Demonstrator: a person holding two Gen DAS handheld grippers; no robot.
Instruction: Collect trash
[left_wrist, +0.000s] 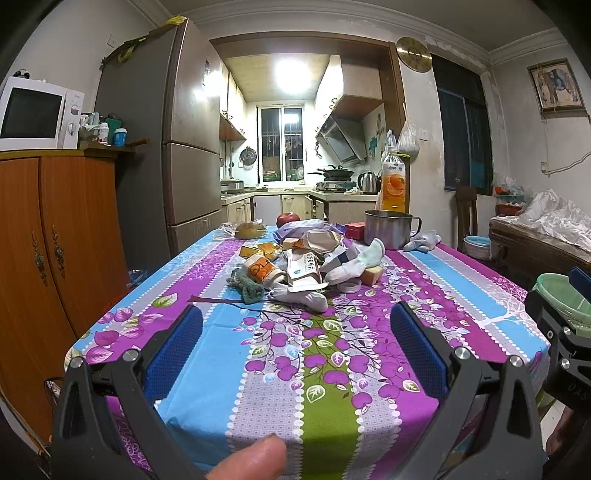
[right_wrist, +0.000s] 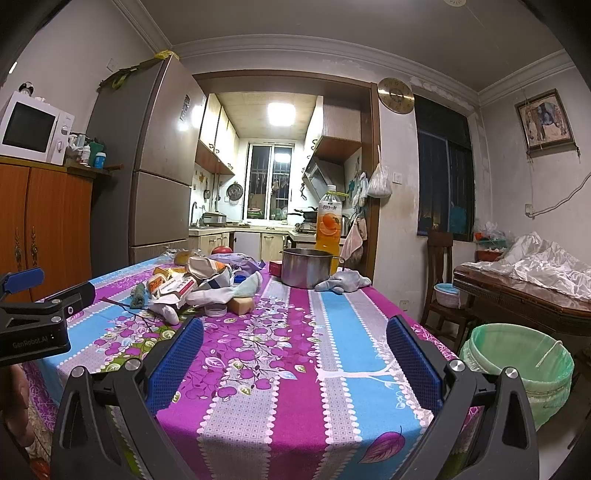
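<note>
A pile of trash (left_wrist: 303, 264) lies mid-table on the flowered tablecloth (left_wrist: 332, 369): wrappers, a white box, white socks, a green rag, a lid. It also shows in the right wrist view (right_wrist: 192, 288). My left gripper (left_wrist: 295, 317) is open and empty, held over the near end of the table, short of the pile. My right gripper (right_wrist: 295, 328) is open and empty, to the right of the pile. A bin lined with a green bag (right_wrist: 517, 365) stands on the floor by the table's right side; it also shows in the left wrist view (left_wrist: 565, 299).
A steel pot (left_wrist: 388, 229), an orange juice bottle (left_wrist: 393, 181), an apple (left_wrist: 288, 219) and a bun (left_wrist: 251, 229) sit at the far end. A wooden cabinet (left_wrist: 44, 258) is left, a fridge (left_wrist: 177, 147) behind it, a side table (right_wrist: 524, 295) right.
</note>
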